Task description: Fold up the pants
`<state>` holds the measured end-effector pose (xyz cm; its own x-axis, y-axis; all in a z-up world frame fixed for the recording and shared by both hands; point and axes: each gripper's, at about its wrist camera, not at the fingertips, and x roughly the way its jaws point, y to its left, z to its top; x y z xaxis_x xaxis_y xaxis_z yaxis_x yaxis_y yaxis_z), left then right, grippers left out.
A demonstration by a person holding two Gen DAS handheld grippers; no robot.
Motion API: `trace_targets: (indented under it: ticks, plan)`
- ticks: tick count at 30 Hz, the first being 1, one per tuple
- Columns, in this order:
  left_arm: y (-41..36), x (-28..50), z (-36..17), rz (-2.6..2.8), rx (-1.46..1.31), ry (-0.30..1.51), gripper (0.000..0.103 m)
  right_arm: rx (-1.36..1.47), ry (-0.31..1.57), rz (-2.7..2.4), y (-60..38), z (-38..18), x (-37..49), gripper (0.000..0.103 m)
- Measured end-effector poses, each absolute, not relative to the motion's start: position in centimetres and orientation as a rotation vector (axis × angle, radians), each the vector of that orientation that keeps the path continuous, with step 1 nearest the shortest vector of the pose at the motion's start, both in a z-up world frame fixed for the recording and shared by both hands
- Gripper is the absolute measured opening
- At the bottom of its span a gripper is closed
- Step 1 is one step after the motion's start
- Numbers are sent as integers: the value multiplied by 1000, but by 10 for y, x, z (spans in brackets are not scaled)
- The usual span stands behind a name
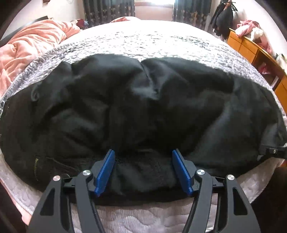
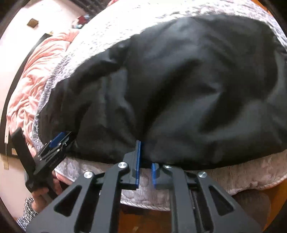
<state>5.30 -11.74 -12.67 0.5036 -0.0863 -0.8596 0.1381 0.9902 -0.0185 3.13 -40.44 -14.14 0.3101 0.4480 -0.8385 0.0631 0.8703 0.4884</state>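
Observation:
Black pants (image 1: 143, 111) lie bunched and wrinkled across the grey quilted bed cover (image 1: 143, 39); they also fill the right wrist view (image 2: 179, 89). My left gripper (image 1: 143, 156) is open, its blue pads (image 1: 105, 172) on either side of the pants' near edge. It also shows in the right wrist view (image 2: 61, 138) at the pants' left edge. My right gripper (image 2: 145, 154) is nearly closed, its blue pads (image 2: 137, 161) pinching the near hem of the pants. Part of it shows in the left wrist view (image 1: 272, 151) at the right edge.
A pink blanket (image 1: 26, 46) is heaped on the left of the bed. A wooden desk (image 1: 254, 52) with clothes stands at the right. Dark curtains (image 1: 107, 10) and a window are behind the bed. The bed's near edge (image 2: 143, 202) drops to the floor.

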Motion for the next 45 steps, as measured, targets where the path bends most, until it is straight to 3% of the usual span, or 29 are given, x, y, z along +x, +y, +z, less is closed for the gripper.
trace_targets:
  ticks: [9, 13, 19, 22, 24, 33, 45]
  plan:
    - [-178, 55, -115, -260, 127, 981, 68, 419, 1286, 289, -391, -154, 46, 11]
    - [-181, 58, -131, -263, 142, 1019, 71, 473, 1246, 291, -428, -138, 31, 38]
    - [-178, 64, -134, -253, 129, 1037, 74, 597, 1139, 99, -545, -109, -13, 52]
    - [-178, 62, -130, -234, 115, 1042, 74, 665, 1108, -32, -608, -115, -40, 50]
    - [-180, 59, -127, -239, 99, 1042, 74, 675, 1114, -63, -629, -124, -50, 41]
    - [-196, 55, -119, -255, 103, 1041, 76, 471, 1134, -145, -622, -153, -27, 39]
    - [-221, 58, -118, -289, 105, 1019, 78, 566, 1091, -105, -628, -149, -19, 39]
